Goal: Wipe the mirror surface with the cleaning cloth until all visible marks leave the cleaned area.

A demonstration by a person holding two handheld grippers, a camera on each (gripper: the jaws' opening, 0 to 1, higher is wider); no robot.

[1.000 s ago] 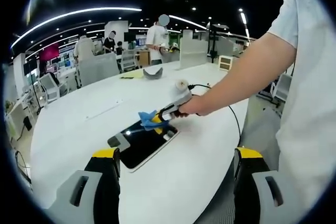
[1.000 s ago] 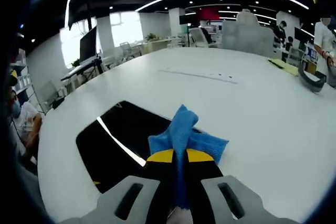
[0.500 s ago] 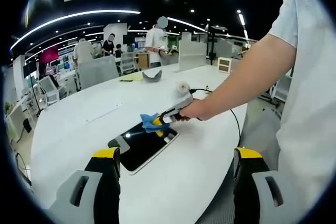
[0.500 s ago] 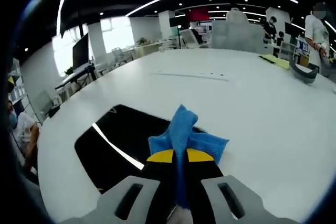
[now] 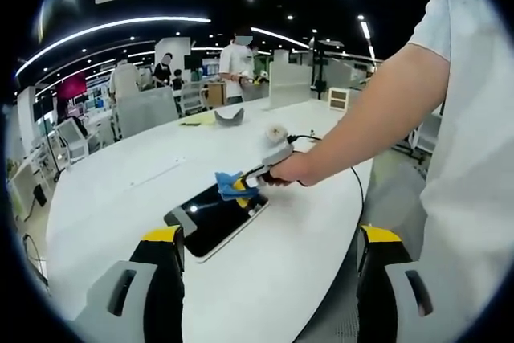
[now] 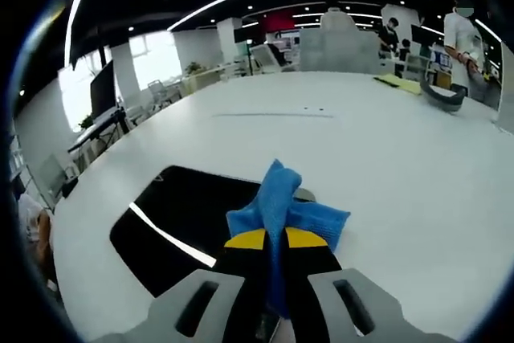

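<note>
The mirror point(image 6: 173, 226) lies flat on the white table point(image 6: 385, 150), its dark face reflecting a ceiling light strip. The blue cloth point(image 6: 285, 210) is pinched between the closed jaws of the right gripper point(image 6: 275, 240) and is held at the mirror's edge nearest the person's hand point(image 5: 291, 169). In the left gripper view the cloth point(image 5: 230, 185) is seen at the far long edge of the mirror point(image 5: 213, 218). Compared with a second ago, the cloth has been carried a little along that edge, away from the mirror's middle, so a wiping stroke is judged to be under way. No marks can be made out on the glass, so how much cleaning remains cannot be told. The left gripper point(image 5: 269, 259) is held back from the mirror, jaws spread wide with nothing between them.
</note>
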